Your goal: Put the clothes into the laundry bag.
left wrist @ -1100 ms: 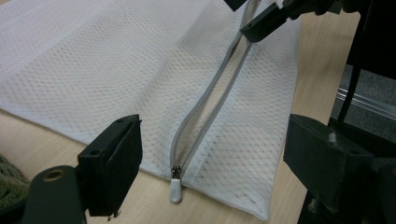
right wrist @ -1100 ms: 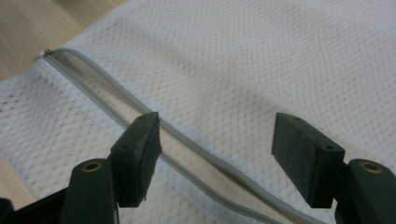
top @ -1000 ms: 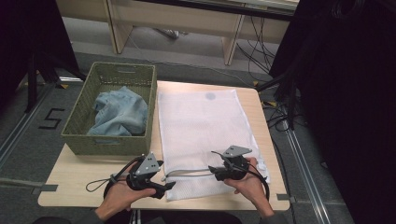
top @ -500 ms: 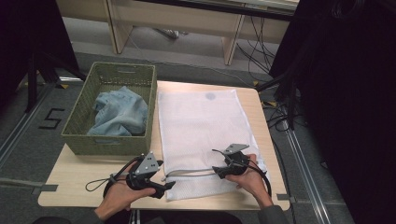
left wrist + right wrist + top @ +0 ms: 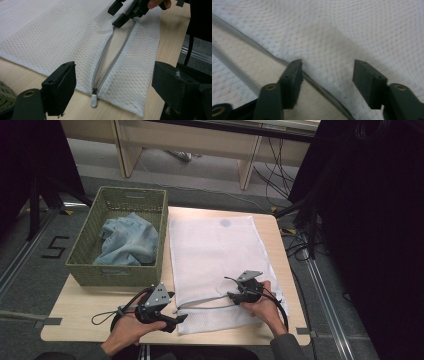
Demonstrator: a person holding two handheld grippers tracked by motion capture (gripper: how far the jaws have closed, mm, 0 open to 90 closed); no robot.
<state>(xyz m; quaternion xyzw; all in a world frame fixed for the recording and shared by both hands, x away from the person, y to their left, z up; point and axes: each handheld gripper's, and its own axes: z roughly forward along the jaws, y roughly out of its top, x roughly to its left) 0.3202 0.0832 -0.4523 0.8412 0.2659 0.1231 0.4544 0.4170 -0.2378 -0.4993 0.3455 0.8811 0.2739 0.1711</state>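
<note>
A white mesh laundry bag (image 5: 215, 255) lies flat on the table, its grey zipper (image 5: 110, 60) running along the near end and standing partly open. The white zipper pull (image 5: 94, 101) rests at the bag's left corner. My left gripper (image 5: 177, 319) (image 5: 112, 85) hovers open just in front of that pull, touching nothing. My right gripper (image 5: 231, 296) (image 5: 327, 75) is open too, jaws set down astride the upper zipper edge (image 5: 312, 80) of the mesh. From the left gripper view, the right gripper (image 5: 123, 15) sits at the zipper's far end.
A green woven basket (image 5: 85, 250) holding a crumpled blue denim garment (image 5: 127, 240) stands at the table's left, beside the bag. Bare wooden table (image 5: 80, 315) shows at the front left. A loop of cable (image 5: 107, 317) trails from the left gripper.
The right gripper has edged slightly along the zipper's upper edge. The left gripper and the bag have hardly moved.
</note>
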